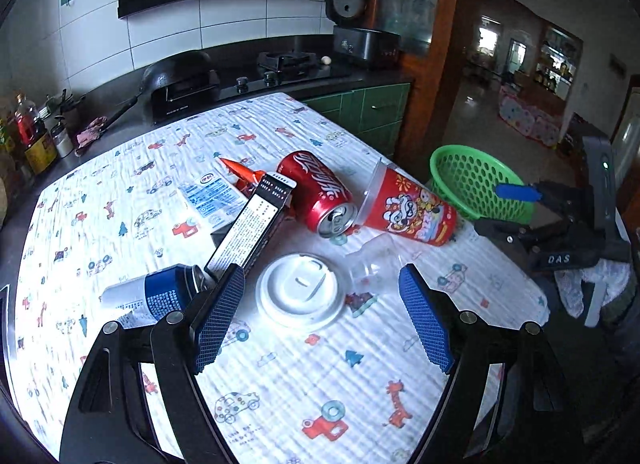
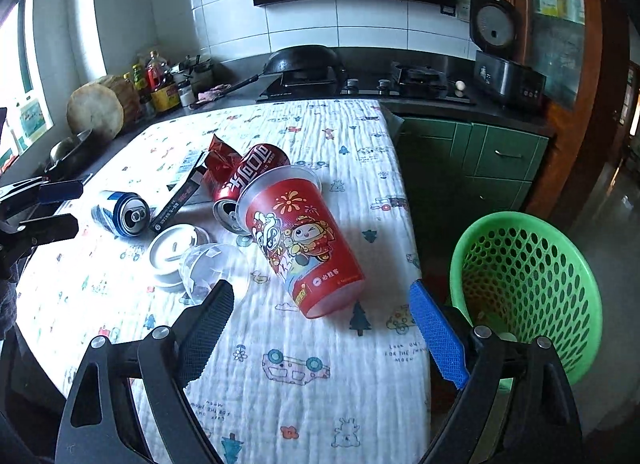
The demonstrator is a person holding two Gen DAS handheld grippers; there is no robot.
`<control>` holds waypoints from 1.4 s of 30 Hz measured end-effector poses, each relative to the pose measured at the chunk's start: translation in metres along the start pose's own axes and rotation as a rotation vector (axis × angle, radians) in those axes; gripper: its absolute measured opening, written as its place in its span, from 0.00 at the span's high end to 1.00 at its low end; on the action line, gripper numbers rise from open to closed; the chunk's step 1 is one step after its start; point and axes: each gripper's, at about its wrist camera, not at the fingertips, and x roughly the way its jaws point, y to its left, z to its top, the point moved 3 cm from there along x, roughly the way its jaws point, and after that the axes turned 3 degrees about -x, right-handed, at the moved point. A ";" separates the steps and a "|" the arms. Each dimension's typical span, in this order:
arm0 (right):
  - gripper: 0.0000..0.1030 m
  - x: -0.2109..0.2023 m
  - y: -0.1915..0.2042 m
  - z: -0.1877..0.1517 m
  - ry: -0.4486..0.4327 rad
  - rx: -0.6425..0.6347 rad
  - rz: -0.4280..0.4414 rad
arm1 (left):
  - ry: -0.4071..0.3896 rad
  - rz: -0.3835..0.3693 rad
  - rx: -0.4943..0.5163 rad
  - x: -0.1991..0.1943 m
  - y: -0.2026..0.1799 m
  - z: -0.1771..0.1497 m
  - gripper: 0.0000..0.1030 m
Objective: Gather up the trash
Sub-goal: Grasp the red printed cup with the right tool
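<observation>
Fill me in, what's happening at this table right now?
A person with two handheld tools is clearing trash. Both are open and empty: the left tool hovers over the white lid, the right tool near the red printed cup. The cola can, blue can, clear cup and cartons lie on the cloth. The green basket sits off the table's edge, nearly empty.

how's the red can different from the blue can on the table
The red can is red all over with white script; the blue can is blue and white. The red can lies against the red cup; the blue can lies apart, near the dark box. The red can's tab hole is plainly open; the blue can's I can't tell. Both lie on their sides.
</observation>
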 end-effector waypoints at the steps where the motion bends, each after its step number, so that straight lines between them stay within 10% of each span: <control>1: 0.16 0.005 0.000 0.001 0.007 -0.010 -0.001 | 0.003 0.001 0.013 0.000 0.001 -0.002 0.24; 25: 0.25 0.118 0.010 0.035 0.201 -0.133 0.098 | 0.093 -0.079 0.205 0.050 -0.014 -0.016 0.24; 42: 0.32 0.078 -0.015 0.025 0.129 -0.008 0.132 | 0.174 -0.144 0.538 0.096 -0.066 -0.010 0.24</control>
